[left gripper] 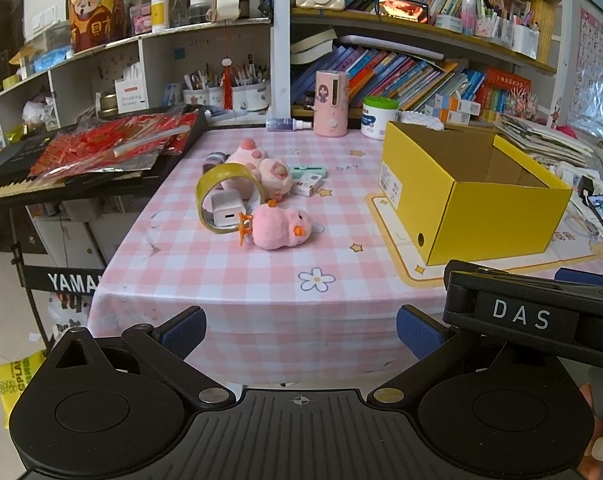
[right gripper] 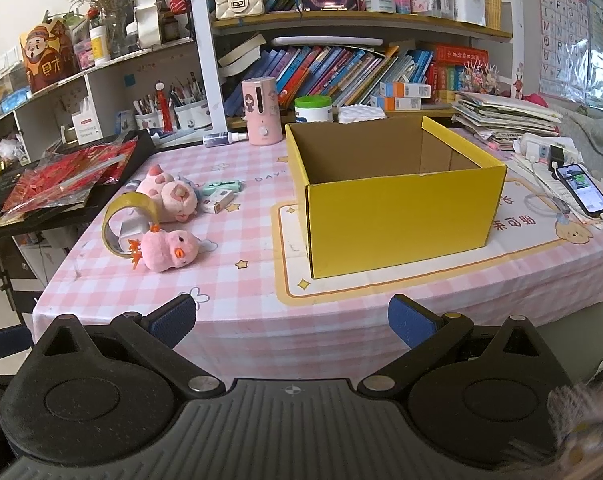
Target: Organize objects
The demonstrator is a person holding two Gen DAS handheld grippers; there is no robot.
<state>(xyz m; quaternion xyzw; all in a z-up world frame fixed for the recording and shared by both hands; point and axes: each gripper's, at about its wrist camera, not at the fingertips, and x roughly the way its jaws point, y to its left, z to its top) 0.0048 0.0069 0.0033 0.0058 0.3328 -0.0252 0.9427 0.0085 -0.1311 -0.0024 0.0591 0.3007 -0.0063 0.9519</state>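
An empty yellow cardboard box (left gripper: pixel 497 216) (right gripper: pixel 397 224) stands open on the right of the pink checked table. To its left lies a cluster: a pink chick plush (left gripper: pixel 279 228) (right gripper: pixel 169 254), a roll of clear tape (left gripper: pixel 205 194) (right gripper: pixel 119 216) on edge around a white charger (left gripper: pixel 226 213), a pink paw plush (left gripper: pixel 267 168) (right gripper: pixel 169 192), a small white box (left gripper: pixel 307 184) (right gripper: pixel 217 201) and a mint-green gadget (right gripper: pixel 220 188). My left gripper (left gripper: pixel 301 330) and right gripper (right gripper: pixel 293 322) hover open before the table's front edge, both holding nothing.
A black keyboard with red foil packets (left gripper: pixel 109 148) (right gripper: pixel 61 180) flanks the table's left side. A pink dispenser (left gripper: pixel 331 104) (right gripper: pixel 261 112) and a white tub (left gripper: pixel 378 117) stand at the back. A phone (right gripper: pixel 583 194) and cables lie right. Bookshelves rise behind.
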